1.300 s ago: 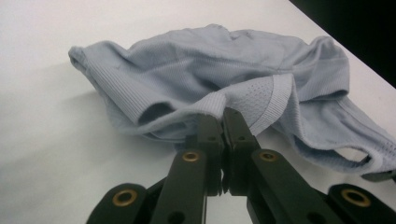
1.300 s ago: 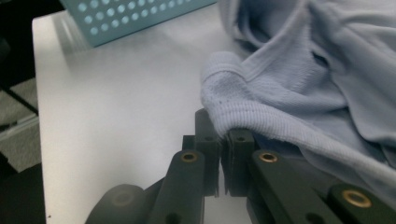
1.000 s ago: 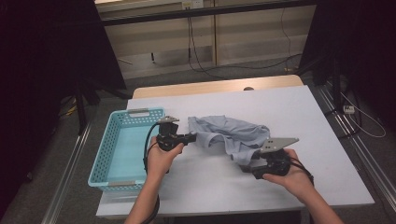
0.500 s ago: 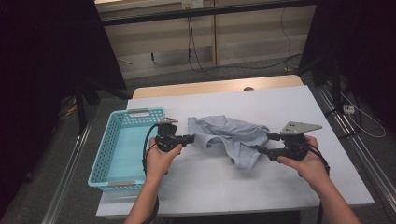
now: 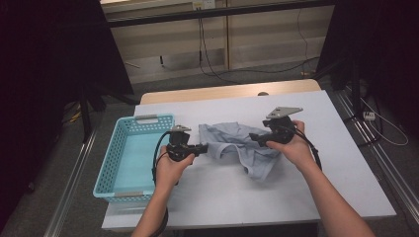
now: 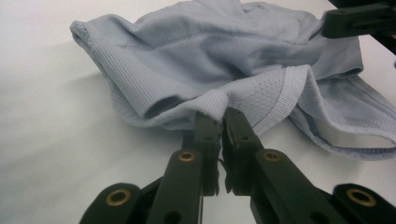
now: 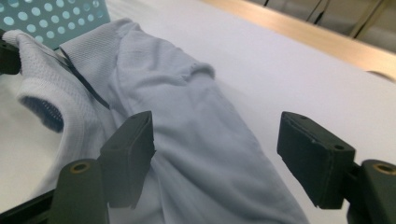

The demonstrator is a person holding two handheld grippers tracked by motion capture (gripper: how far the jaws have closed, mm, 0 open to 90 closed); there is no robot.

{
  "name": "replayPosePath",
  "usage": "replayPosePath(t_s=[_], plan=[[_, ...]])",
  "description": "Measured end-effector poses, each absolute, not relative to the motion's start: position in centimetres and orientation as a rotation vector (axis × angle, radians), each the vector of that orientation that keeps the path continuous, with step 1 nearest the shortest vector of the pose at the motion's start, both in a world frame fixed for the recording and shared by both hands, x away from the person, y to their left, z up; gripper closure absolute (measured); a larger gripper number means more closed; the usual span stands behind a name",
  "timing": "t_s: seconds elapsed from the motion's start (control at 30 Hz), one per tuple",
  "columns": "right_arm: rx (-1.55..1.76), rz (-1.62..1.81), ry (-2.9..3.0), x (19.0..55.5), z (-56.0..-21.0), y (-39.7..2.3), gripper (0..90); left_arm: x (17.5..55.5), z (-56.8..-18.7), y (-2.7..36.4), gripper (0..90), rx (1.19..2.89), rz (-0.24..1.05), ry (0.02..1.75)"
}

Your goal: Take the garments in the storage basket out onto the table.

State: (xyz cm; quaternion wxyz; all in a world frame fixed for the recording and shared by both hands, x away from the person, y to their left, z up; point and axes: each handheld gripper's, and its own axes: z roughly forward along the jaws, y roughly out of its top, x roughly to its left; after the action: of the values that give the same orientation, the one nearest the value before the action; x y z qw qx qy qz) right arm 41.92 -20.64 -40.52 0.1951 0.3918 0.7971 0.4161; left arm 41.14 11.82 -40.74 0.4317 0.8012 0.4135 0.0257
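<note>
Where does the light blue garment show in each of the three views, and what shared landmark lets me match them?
High view: the light blue garment lies crumpled mid-table, between the two grippers.
Left gripper view: it spans the upper picture, its ribbed hem pinched in the shut jaws.
Right gripper view: it runs from upper left to bottom centre, between the open jaws.
Shared landmark: the left gripper clamping the hem, at the left edge of the right gripper view.

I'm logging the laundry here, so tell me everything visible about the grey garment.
The grey garment is a pale blue-grey knit with ribbed hems and a mesh panel, crumpled on the white table beside the basket. The left gripper pinches its ribbed edge; the right gripper stands open over a fold.
</note>
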Motion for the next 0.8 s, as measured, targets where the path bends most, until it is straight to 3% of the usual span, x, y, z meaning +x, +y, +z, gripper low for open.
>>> replayPosePath(t_s=[0.1, 0.17, 0.23, 0.27, 0.4, 0.47, 0.6, 0.8], plan=[[1.117, 1.132, 2.315, 43.3, -41.3, -19.5, 30.8, 41.1, -40.7, 11.8, 84.4, 1.999, 0.064, 1.029], [1.121, 1.064, 2.351, 43.9, -42.0, -19.1, 39.8, 41.1, -40.7, 11.8, 83.0, 1.996, 0.064, 1.026], [1.162, 1.056, 2.377, 44.3, -42.5, -19.2, 69.5, 41.1, -40.7, 11.8, 79.9, 1.994, 0.068, 1.021], [1.178, 1.072, 2.371, 44.4, -42.6, -19.6, 78.9, 41.1, -40.7, 11.9, 78.2, 1.998, 0.073, 1.017], [1.287, 1.107, 2.277, 43.9, -42.5, -21.1, 81.9, 41.1, -40.8, 11.8, 60.5, 2.004, 0.091, 1.018], [1.342, 1.117, 2.227, 43.4, -42.4, -22.3, 82.0, 41.1, -40.7, 11.8, 46.2, 2.004, 0.125, 1.019], [1.421, 1.135, 2.114, 42.0, -42.1, -24.9, 82.1, 41.0, -40.5, 11.6, 30.0, 2.0, 0.146, 1.012], [1.508, 1.109, 1.991, 39.4, -42.2, -28.9, 82.1, 40.6, -40.8, 10.5, 24.7, 2.018, 0.132, 0.97]])
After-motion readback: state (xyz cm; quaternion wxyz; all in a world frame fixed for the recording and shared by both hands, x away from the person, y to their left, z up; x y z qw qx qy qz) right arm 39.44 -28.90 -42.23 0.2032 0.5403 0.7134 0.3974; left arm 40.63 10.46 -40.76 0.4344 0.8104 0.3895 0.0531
